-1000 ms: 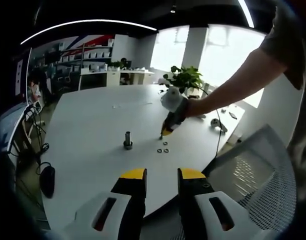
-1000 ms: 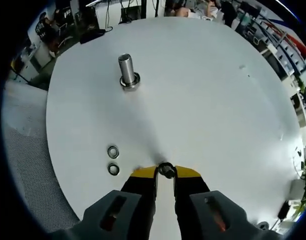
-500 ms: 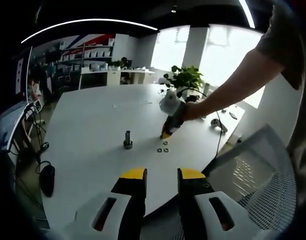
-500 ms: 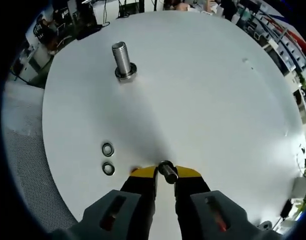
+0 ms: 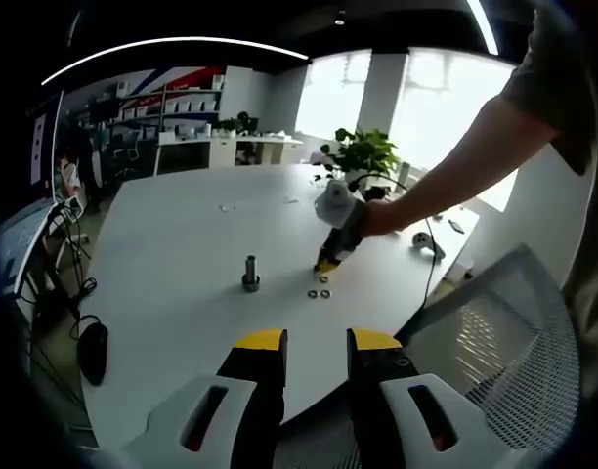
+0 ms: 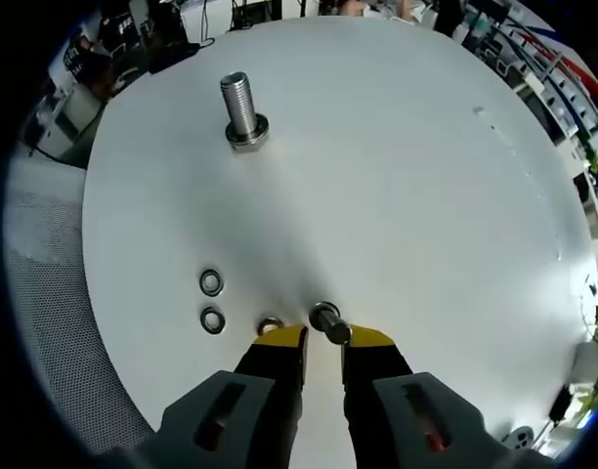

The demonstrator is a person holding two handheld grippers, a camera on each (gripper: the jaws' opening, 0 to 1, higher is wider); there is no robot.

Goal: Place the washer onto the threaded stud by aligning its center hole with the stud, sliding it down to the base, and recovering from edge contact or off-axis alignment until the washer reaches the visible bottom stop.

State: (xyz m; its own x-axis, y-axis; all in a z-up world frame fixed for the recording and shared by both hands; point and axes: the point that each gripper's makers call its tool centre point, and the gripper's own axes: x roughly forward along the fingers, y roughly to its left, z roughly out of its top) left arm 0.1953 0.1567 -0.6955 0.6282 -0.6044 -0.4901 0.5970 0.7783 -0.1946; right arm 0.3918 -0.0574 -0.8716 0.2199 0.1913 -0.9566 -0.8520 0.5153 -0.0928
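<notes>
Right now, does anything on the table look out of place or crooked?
The washer held at the right gripper jaws sits tilted on edge, not flat. The threaded stud stands upright, and the spare washers lie flat.

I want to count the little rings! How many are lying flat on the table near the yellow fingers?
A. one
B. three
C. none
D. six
B: in the right gripper view, two washers lie side by side and a third sits by the right gripper, apart from the stud.
</notes>
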